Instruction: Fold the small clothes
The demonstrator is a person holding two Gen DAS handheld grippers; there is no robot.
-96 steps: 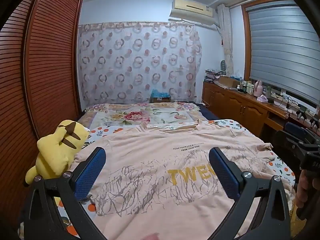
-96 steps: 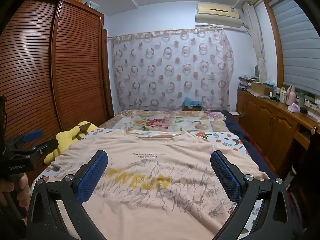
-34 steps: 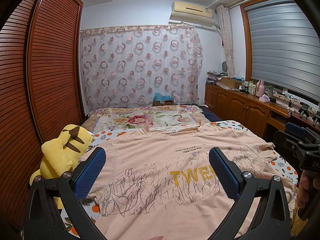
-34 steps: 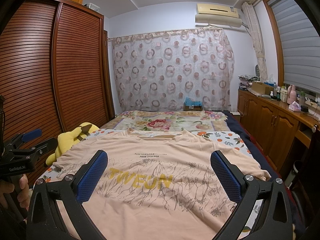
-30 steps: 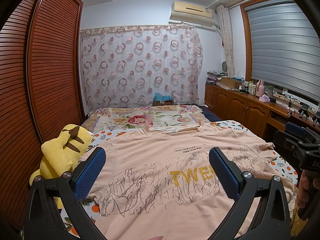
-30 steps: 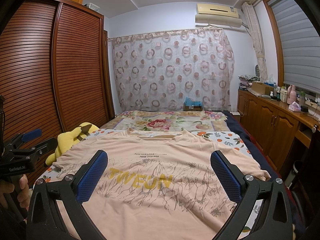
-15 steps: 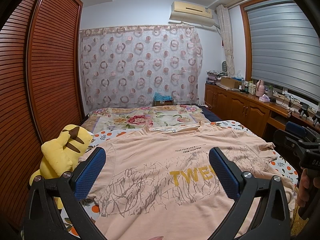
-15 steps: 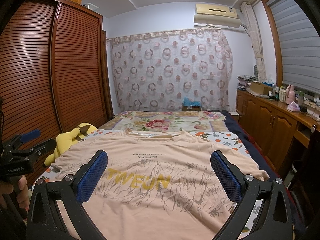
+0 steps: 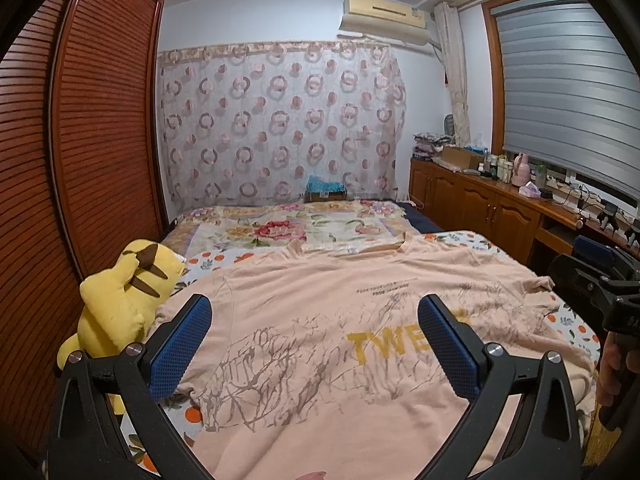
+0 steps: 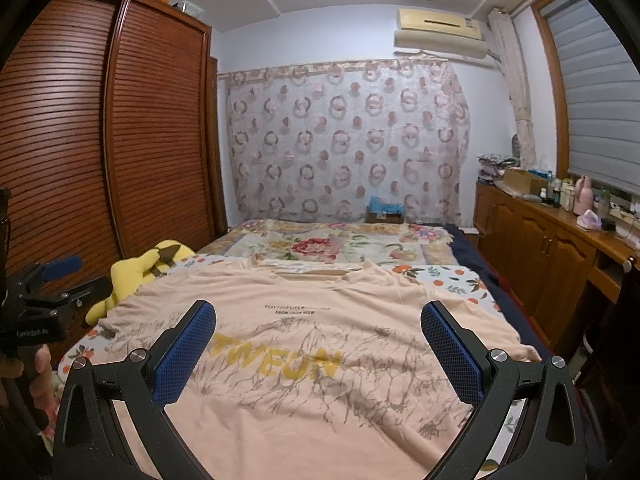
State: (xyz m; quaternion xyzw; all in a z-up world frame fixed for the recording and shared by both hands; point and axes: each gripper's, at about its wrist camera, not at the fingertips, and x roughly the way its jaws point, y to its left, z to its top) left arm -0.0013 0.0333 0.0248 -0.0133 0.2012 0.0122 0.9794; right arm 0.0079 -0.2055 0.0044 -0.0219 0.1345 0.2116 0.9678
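A peach T-shirt [image 9: 320, 320] with yellow letters and a grey branch print lies spread flat, front up, on the bed, collar at the far end; it also shows in the right wrist view [image 10: 312, 336]. My left gripper [image 9: 316, 312] is open and empty, held above the shirt's near left part. My right gripper [image 10: 318, 316] is open and empty, above the shirt's near middle. The right gripper shows at the right edge of the left wrist view [image 9: 600, 288]. The left gripper shows at the left edge of the right wrist view [image 10: 44, 292].
A yellow plush toy [image 9: 124, 300] lies at the bed's left edge beside the slatted wooden wardrobe [image 9: 80, 160]. A floral quilt [image 9: 288, 232] covers the far end of the bed. A wooden sideboard [image 10: 552, 248] with bottles runs along the right wall.
Over the last three seconds both views have tilted up slightly. In the last second almost nothing has moved; both grippers stay open above the shirt.
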